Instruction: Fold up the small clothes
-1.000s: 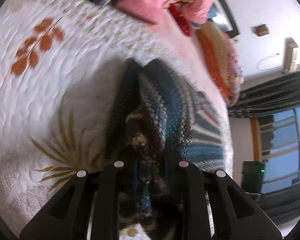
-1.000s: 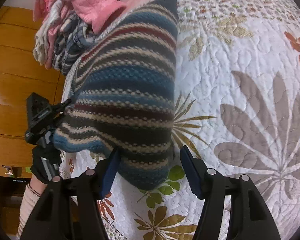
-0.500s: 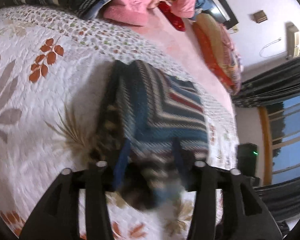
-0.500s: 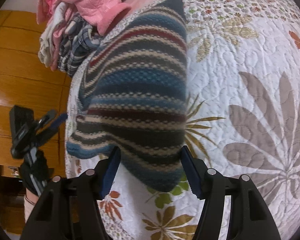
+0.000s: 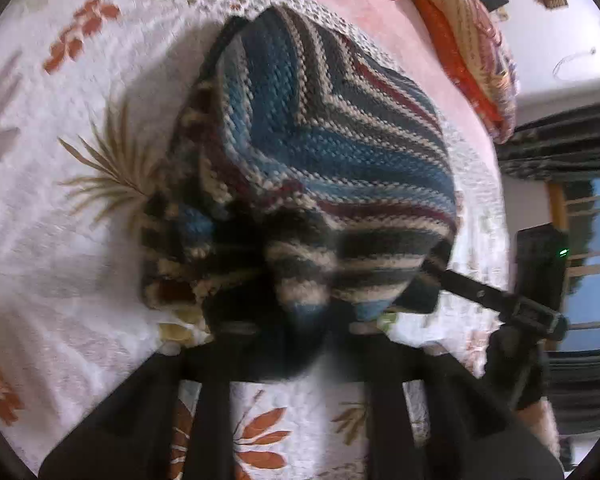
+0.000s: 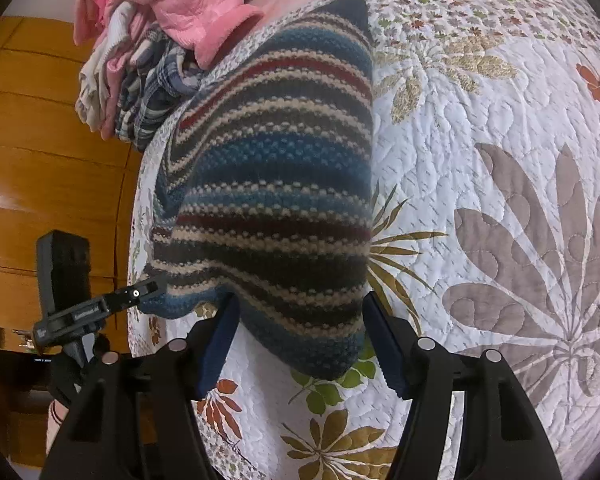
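Observation:
A striped knit garment (image 5: 340,152) in blue, cream, dark red and grey lies folded on the floral quilt (image 5: 40,208). Though the left wrist view is blurred, my left gripper (image 5: 300,328) appears shut on the garment's bunched near edge. In the right wrist view the garment (image 6: 280,184) has its near corner between the blue pads (image 6: 220,340) of my right gripper (image 6: 304,340), which is open and does not pinch it. My left gripper (image 6: 156,282) shows there at the garment's left corner. In the left wrist view my right gripper (image 5: 440,272) touches the right corner.
A pile of pink and plaid clothes (image 6: 160,40) sits at the far end of the quilt (image 6: 500,160). A wooden wardrobe (image 6: 40,160) stands past the bed's edge. Striped pillows (image 5: 468,48) and a curtained window (image 5: 596,260) lie beyond the garment.
My left gripper let the garment go and drew back half a second ago. It has now come in again and narrowed on the near edge. The right gripper stayed open in place.

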